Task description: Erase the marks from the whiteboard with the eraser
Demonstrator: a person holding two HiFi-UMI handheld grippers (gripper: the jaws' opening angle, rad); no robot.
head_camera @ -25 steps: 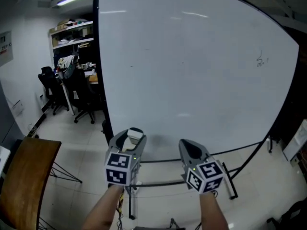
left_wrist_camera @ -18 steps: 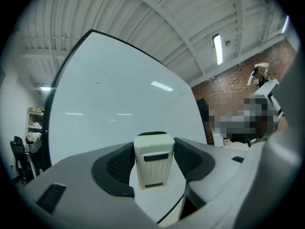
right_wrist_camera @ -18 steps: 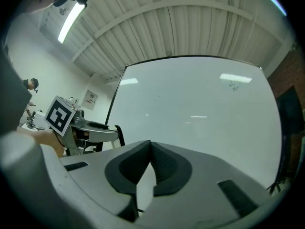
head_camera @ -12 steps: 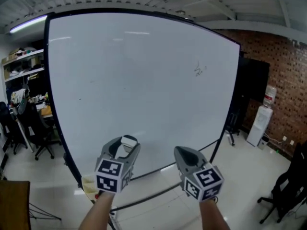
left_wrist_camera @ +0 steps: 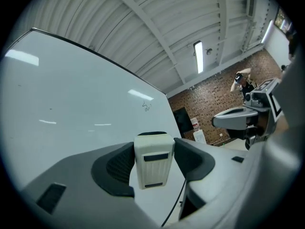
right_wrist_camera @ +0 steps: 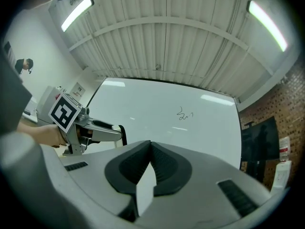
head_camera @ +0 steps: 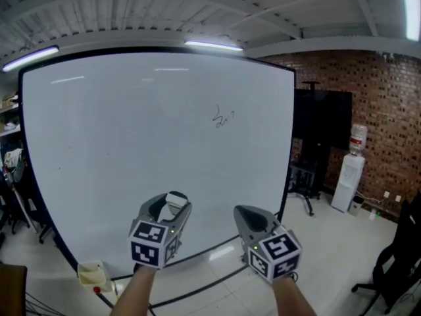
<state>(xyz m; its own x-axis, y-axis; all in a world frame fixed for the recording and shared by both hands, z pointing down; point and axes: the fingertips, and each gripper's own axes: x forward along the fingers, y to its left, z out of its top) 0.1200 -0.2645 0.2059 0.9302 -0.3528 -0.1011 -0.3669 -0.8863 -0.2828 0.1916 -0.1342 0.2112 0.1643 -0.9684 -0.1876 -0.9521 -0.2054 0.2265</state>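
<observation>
The big whiteboard [head_camera: 131, 150] stands in front of me, bare but for a small black scribble [head_camera: 223, 118] at its upper right. That scribble [left_wrist_camera: 147, 107] is small and far off in the left gripper view, and the scribble [right_wrist_camera: 185, 114] shows again in the right gripper view. My left gripper [head_camera: 172, 203] is shut on a white block eraser [left_wrist_camera: 153, 161], held upright between the pads, below the scribble. My right gripper [head_camera: 245, 214] is beside it, jaws shut together with nothing in them.
A small pale tray [head_camera: 92, 274] sits at the board's lower left. The board's stand foot [head_camera: 308, 206], a black screen [head_camera: 322, 127], a water dispenser [head_camera: 348, 170] and a brick wall [head_camera: 381, 110] are to the right. An office chair [head_camera: 398, 262] is at the lower right.
Both grippers have come up and the view has swung up and right. The scribble has gone from the far right of the view to near its middle, above the grippers. The eraser stays held.
</observation>
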